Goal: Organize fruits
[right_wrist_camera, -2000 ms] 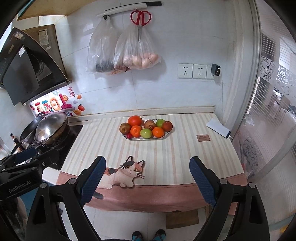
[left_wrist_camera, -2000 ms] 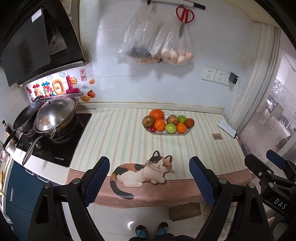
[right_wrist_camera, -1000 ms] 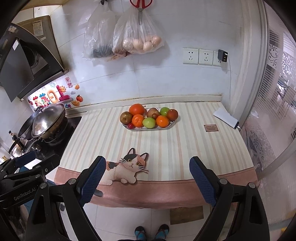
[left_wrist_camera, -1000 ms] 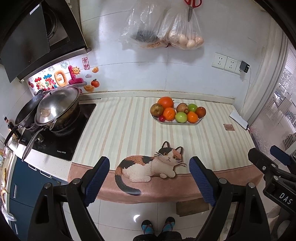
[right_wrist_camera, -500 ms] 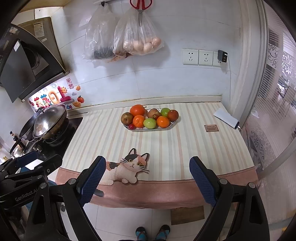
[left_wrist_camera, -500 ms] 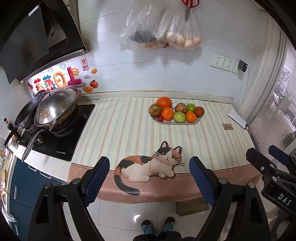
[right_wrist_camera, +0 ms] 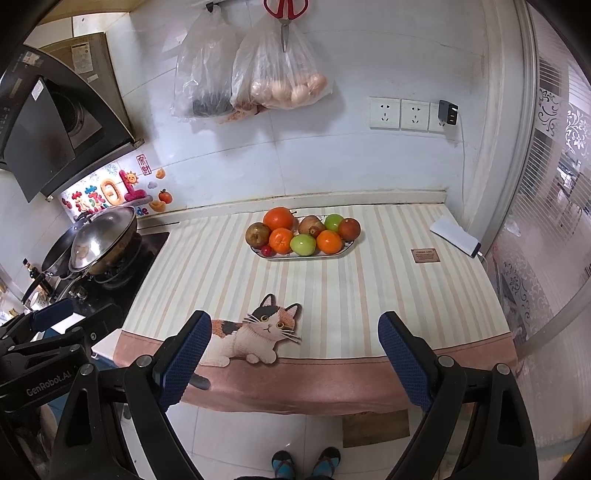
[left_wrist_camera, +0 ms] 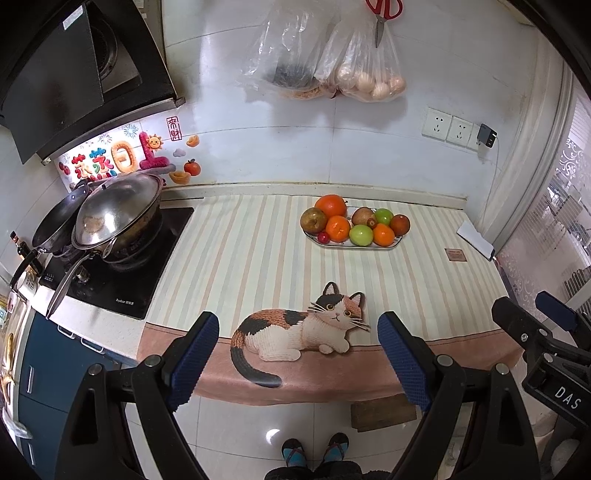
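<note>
An oval white plate [left_wrist_camera: 394, 245] [right_wrist_camera: 347, 248] stands at the back of the striped counter cloth, piled with several fruits: oranges [left_wrist_camera: 331, 205] [right_wrist_camera: 279, 218], green apples [left_wrist_camera: 361, 235] [right_wrist_camera: 303, 244], a brown pear [left_wrist_camera: 313, 220] and a small red fruit [left_wrist_camera: 323, 237]. My left gripper [left_wrist_camera: 298, 354] is open and empty, held in front of the counter's edge, well short of the plate. My right gripper [right_wrist_camera: 294, 356] is open and empty, also short of the counter edge. Each gripper shows at the other view's side [left_wrist_camera: 546, 332] [right_wrist_camera: 44, 332].
A cat picture [left_wrist_camera: 306, 328] [right_wrist_camera: 255, 334] is on the cloth's front edge. A stove with a lidded wok [left_wrist_camera: 118, 210] [right_wrist_camera: 101, 236] stands left. Plastic bags [left_wrist_camera: 332, 70] and red scissors [right_wrist_camera: 285, 11] hang on the wall. A power bank [right_wrist_camera: 456, 236] and a small brown card [right_wrist_camera: 425, 255] lie right.
Both grippers have drifted slightly, so the counter and plate sit a little differently in view. Both stay open and empty; the fruits have not moved.
</note>
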Tool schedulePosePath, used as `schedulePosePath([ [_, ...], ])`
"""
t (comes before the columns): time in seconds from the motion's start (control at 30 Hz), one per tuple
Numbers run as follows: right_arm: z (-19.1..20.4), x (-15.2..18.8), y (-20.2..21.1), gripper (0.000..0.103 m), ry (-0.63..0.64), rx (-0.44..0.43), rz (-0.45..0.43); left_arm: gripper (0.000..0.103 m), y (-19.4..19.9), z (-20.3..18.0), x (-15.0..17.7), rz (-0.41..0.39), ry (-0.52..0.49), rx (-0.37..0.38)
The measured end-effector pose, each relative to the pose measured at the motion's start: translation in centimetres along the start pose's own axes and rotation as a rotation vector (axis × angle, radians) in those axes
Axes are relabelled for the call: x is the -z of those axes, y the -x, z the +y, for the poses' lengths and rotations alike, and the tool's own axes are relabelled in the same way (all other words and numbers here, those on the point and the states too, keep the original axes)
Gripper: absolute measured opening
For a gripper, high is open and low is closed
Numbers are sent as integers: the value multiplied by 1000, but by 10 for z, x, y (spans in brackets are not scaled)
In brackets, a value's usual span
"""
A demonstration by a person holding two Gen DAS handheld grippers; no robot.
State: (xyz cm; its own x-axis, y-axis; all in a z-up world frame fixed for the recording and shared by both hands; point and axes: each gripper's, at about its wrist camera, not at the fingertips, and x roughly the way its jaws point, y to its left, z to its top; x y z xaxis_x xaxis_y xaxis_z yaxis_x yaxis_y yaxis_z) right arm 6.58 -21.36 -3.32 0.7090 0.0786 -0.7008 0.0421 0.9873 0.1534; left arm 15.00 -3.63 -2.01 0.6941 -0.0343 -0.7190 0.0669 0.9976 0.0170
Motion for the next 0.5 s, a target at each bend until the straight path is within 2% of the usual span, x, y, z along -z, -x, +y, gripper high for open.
schedulePosePath([
  [0.5,-3,1,4,94,0,4,-4,88,3,-1,1,-10,-6,0],
])
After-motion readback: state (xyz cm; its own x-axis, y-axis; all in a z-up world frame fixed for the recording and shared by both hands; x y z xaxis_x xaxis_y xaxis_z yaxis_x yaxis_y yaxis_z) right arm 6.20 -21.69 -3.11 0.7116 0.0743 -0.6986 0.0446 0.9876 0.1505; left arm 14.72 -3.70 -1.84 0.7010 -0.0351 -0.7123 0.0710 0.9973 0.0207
